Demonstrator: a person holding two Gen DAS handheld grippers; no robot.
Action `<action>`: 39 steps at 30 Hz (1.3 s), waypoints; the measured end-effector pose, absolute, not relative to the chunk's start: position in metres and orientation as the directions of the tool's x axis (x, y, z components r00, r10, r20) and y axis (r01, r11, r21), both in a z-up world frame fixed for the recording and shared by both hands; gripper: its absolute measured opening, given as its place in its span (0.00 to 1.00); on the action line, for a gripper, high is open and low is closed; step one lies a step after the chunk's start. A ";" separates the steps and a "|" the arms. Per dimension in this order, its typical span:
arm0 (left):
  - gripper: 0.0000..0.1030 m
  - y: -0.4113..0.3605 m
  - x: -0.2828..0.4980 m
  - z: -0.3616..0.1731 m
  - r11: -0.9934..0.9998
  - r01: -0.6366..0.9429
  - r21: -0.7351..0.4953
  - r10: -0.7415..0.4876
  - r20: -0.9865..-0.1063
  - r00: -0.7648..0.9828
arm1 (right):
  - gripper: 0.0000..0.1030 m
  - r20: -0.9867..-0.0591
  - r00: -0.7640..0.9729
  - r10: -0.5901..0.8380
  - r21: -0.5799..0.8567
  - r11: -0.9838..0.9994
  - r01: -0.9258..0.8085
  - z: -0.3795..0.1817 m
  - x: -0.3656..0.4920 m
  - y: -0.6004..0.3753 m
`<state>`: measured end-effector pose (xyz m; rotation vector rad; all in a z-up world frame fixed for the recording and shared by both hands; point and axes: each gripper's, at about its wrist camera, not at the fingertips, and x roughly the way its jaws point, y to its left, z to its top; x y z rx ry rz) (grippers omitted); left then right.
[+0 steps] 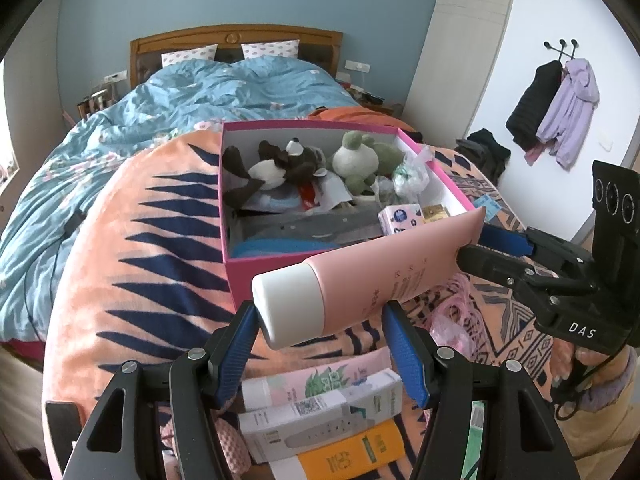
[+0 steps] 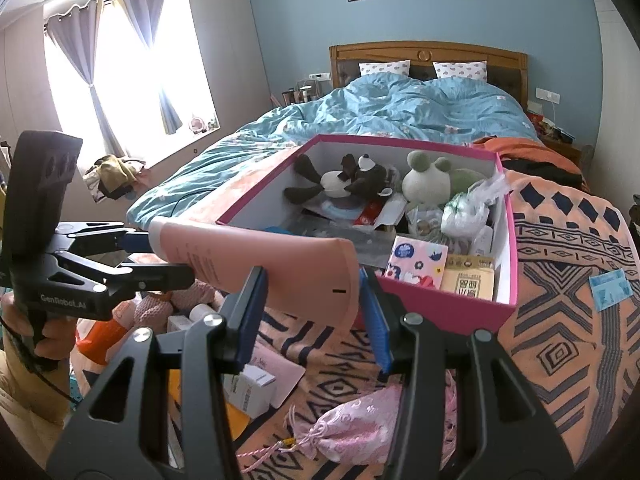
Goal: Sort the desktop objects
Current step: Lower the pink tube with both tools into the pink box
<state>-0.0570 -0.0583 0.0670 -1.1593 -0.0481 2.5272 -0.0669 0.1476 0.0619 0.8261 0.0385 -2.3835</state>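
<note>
A pink tube point(image 1: 384, 276) with a white cap point(image 1: 288, 304) hangs level in the air, just in front of the pink box point(image 1: 240, 280). My left gripper point(image 1: 320, 332) is shut on its cap end. My right gripper point(image 2: 314, 312) is shut on the flat crimped end of the tube point(image 2: 280, 264). Each gripper shows in the other view: the right gripper point(image 1: 480, 248) at the right, the left gripper point(image 2: 148, 252) at the left, held by a hand. The box point(image 2: 440, 304) stands open and holds a brown plush toy point(image 1: 276, 164), a green plush toy point(image 1: 356, 156), tissue packs and papers.
Below the tube, on the orange patterned blanket point(image 1: 132, 264), lie a white carton point(image 1: 320, 412), an orange carton point(image 1: 352, 452) and a pink drawstring pouch point(image 2: 352, 432). A bed with a blue duvet point(image 2: 400, 112) lies behind the box.
</note>
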 end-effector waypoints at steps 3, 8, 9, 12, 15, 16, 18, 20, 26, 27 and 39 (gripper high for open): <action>0.63 -0.058 -0.063 0.069 -0.937 -0.303 -0.175 0.331 -0.728 -0.601 | 0.48 -0.571 -0.619 -0.539 0.166 -0.815 0.555 0.062 -0.069 0.147; 0.63 -0.057 -0.072 0.075 -0.940 -0.301 -0.164 0.321 -0.726 -0.608 | 0.48 -0.570 -0.619 -0.541 0.173 -0.815 0.553 0.067 -0.080 0.147; 0.63 -0.057 -0.075 0.077 -0.941 -0.300 -0.160 0.318 -0.726 -0.610 | 0.48 -0.570 -0.619 -0.540 0.172 -0.815 0.553 0.068 -0.082 0.146; 0.63 -0.056 -0.083 0.080 -0.942 -0.300 -0.148 0.309 -0.726 -0.614 | 0.48 -0.571 -0.617 -0.542 0.177 -0.815 0.552 0.070 -0.091 0.147; 0.63 -0.056 -0.087 0.081 -0.943 -0.300 -0.147 0.308 -0.729 -0.611 | 0.48 -0.571 -0.617 -0.541 0.180 -0.816 0.549 0.071 -0.097 0.146; 0.63 -0.056 -0.090 0.081 -0.943 -0.298 -0.146 0.306 -0.731 -0.610 | 0.48 -0.572 -0.617 -0.541 0.181 -0.816 0.548 0.071 -0.099 0.146; 0.63 -0.056 -0.092 0.082 -0.944 -0.296 -0.143 0.302 -0.733 -0.609 | 0.48 -0.575 -0.611 -0.544 0.189 -0.815 0.548 0.071 -0.104 0.146; 0.63 -0.056 -0.097 0.081 -0.945 -0.295 -0.140 0.299 -0.735 -0.608 | 0.48 -0.578 -0.604 -0.548 0.198 -0.813 0.548 0.069 -0.109 0.146; 0.63 -0.058 -0.110 0.077 -0.948 -0.286 -0.139 0.290 -0.747 -0.598 | 0.48 -0.586 -0.590 -0.555 0.212 -0.808 0.549 0.067 -0.123 0.145; 0.63 -0.058 -0.111 0.076 -0.948 -0.285 -0.140 0.290 -0.750 -0.595 | 0.48 -0.589 -0.587 -0.555 0.212 -0.808 0.550 0.066 -0.125 0.145; 0.63 -0.058 -0.119 0.068 -0.950 -0.274 -0.146 0.285 -0.763 -0.580 | 0.48 -0.609 -0.567 -0.554 0.224 -0.807 0.547 0.056 -0.136 0.142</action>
